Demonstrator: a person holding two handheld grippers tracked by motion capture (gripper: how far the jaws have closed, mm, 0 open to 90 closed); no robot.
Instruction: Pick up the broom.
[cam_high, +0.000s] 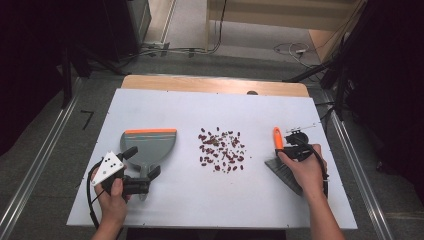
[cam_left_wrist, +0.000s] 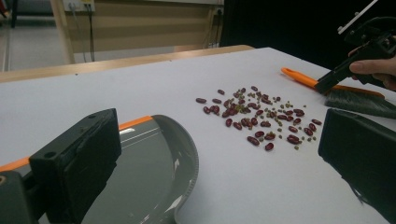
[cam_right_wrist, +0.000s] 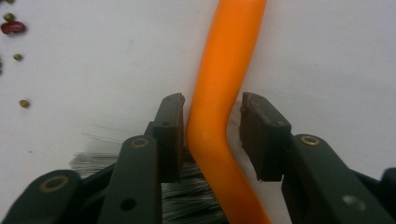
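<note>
Straddling the grey handle of the dustpan (cam_high: 149, 145) at the table's left, the left gripper (cam_high: 142, 162) stands with its jaws wide apart and nothing pressed between them; the left gripper view shows a clear gap on either side of the pan's bowl. The pan lies flat on the white table (cam_high: 165, 205), its orange-edged lip turned toward the far side. To its right, mid-table, sits a loose scatter of red beans (cam_high: 221, 150) mixed with smaller green ones, well apart from both tools. Farther right, the right gripper (cam_right_wrist: 211, 123) brackets the orange handle of the brush (cam_right_wrist: 224, 84), which lies on the table near the right edge. Its jaws have drawn in close: the left pad touches the handle, while a thin sliver of table still shows before the right pad, so the grip looks unfinished. To do this step well, the jaws should finish closing squarely on the handle just above the bend, so that the brush cannot twist when lifted. In the high view the person's hand (cam_high: 305, 172) covers much of the brush head, and the bristles (cam_right_wrist: 187, 196) are cut off at the bottom of the right gripper view; whether they rest flat is hard to tell.
</note>
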